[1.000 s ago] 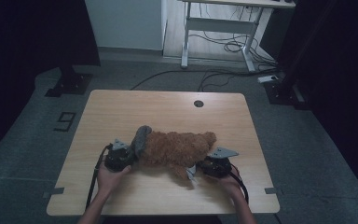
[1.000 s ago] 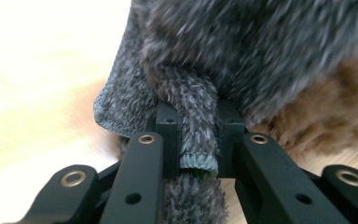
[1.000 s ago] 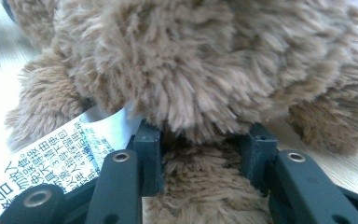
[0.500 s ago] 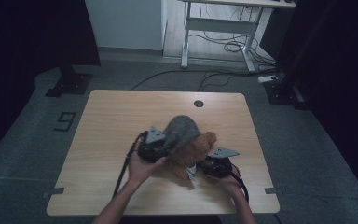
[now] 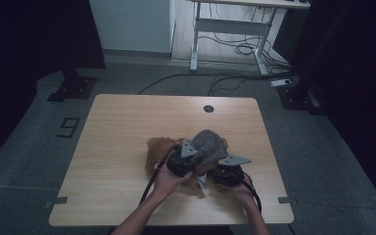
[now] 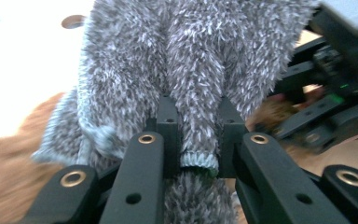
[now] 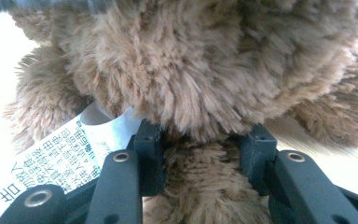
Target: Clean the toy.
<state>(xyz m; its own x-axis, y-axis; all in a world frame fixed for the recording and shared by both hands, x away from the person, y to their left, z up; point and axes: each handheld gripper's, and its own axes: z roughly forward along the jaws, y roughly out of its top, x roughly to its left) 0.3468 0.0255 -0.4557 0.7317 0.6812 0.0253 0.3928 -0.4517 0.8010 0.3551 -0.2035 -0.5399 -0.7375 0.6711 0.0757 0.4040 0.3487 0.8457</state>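
A brown plush toy (image 5: 157,149) lies on the wooden table (image 5: 117,127). A fuzzy grey knitted piece (image 5: 208,143) is folded over its right side. My left gripper (image 5: 192,155) is shut on the ribbed hem of that grey knit (image 6: 196,121), lifted above the toy. In the left gripper view the knit hangs between the jaws, with the right gripper's black body (image 6: 326,116) beyond. My right gripper (image 5: 214,172) is shut on a limb of the brown plush (image 7: 205,84) at the toy's right. A white printed care label (image 7: 60,154) sticks out beside the left jaw.
A round cable hole (image 5: 208,108) sits near the table's far edge. Behind the table stand a white desk frame (image 5: 225,29) and loose cables (image 5: 235,49) on the floor. Tape marks (image 5: 58,200) lie by the table's near corners.
My left gripper has carried the grey knit from the toy's left end up and across to the right, folding it over the plush. The right gripper has stayed put.
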